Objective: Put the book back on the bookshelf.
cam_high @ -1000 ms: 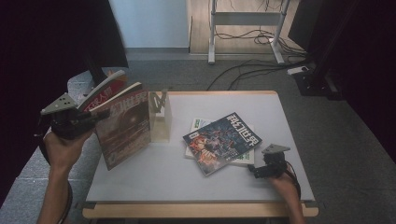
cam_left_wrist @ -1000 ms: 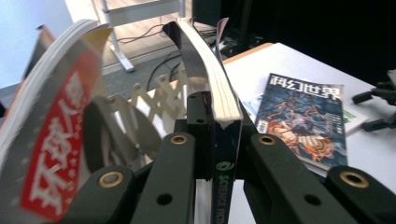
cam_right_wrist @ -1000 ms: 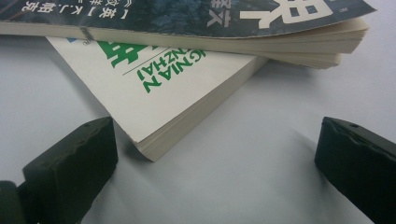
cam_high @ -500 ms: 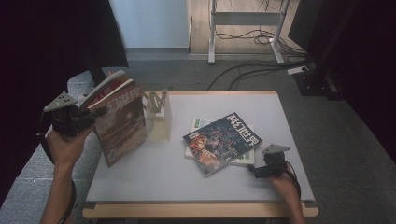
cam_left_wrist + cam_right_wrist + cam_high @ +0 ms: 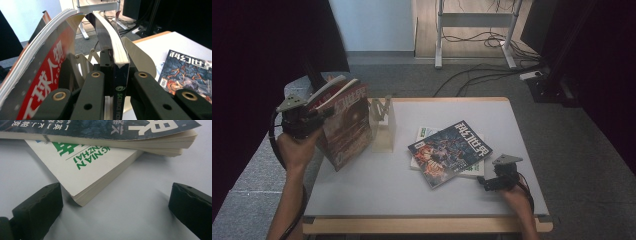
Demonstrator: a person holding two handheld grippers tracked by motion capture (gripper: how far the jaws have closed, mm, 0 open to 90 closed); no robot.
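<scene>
Hanging from the left gripper (image 5: 319, 116) above the table's (image 5: 522, 130) left edge, two magazines (image 5: 344, 125) were clamped together, the jaws shut on their spines; just beside them a pale wooden rack (image 5: 382, 127) was seen standing. Soft, floppy handling was judged likely (the covers were already splayed and curled apart), so the stiff bound spine was judged the proper place for a hold, pages being prone to slip or tear. From the left gripper view the dark spine (image 5: 120, 85) between the jaws was made out, a detail too small from above. A blue-covered magazine (image 5: 451, 150) was seen lying on a white book (image 5: 82, 172), whose corner sat between the wide-open, empty jaws of the right gripper (image 5: 115, 200), as shown by the right gripper view
</scene>
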